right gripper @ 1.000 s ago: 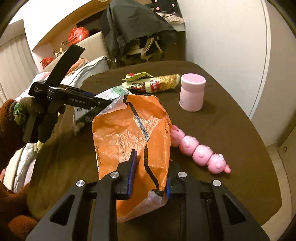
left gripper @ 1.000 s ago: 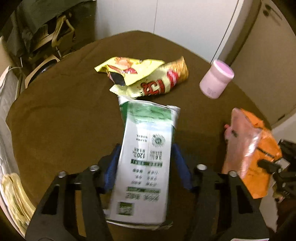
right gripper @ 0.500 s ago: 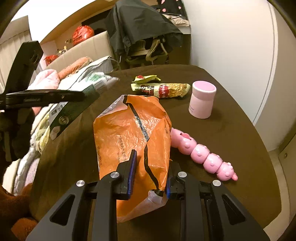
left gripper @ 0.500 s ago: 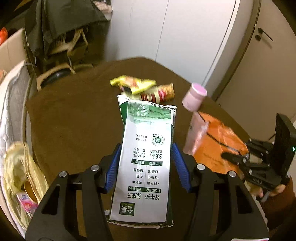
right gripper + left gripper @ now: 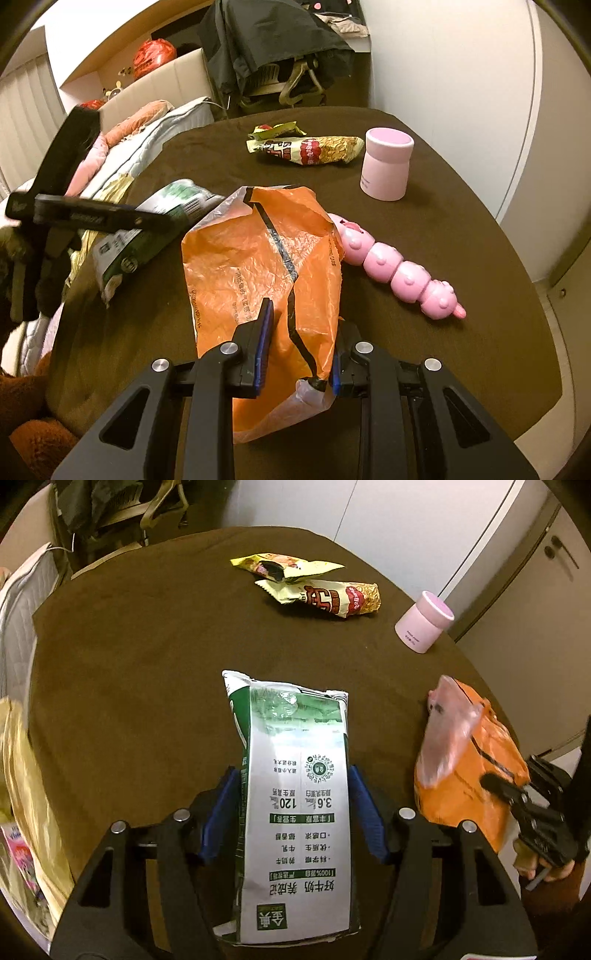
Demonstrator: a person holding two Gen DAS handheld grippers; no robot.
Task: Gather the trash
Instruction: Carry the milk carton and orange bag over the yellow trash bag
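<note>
1. Centrally, the left gripper (image 5: 293,794) holds a flattened white and green milk carton (image 5: 295,805) between its blue pads; its jaws are opening, and the pads look to stand right at the carton's edges
2. That carton hangs above a round table covered in brown cloth (image 5: 129,683), with its folded top pointing away from the camera
3. From the right wrist view, the same carton (image 5: 147,236) appears at the left, tilted, under the black body of the left gripper
4. Meanwhile the right gripper (image 5: 299,350) is clamped on a crumpled orange plastic bag (image 5: 258,266); the bag's lower part is pinched between both blue pads and its open mouth faces away from the camera
5. Seen from the left wrist view, the orange bag (image 5: 469,764) stands to the right of the carton, well apart from it, with the right gripper's black frame at the picture's edge
6. Further back on the cloth lie two snack wrappers touching each other: a yellow crinkled wrapper (image 5: 288,566) and a gold and red printed wrapper (image 5: 325,598) just in front of it
7. A short pink cylindrical jar (image 5: 388,164) stands upright to the right of the wrappers
8. A pink segmented caterpillar toy (image 5: 399,269) lies on the cloth beside the orange bag, partly hidden behind it
</note>
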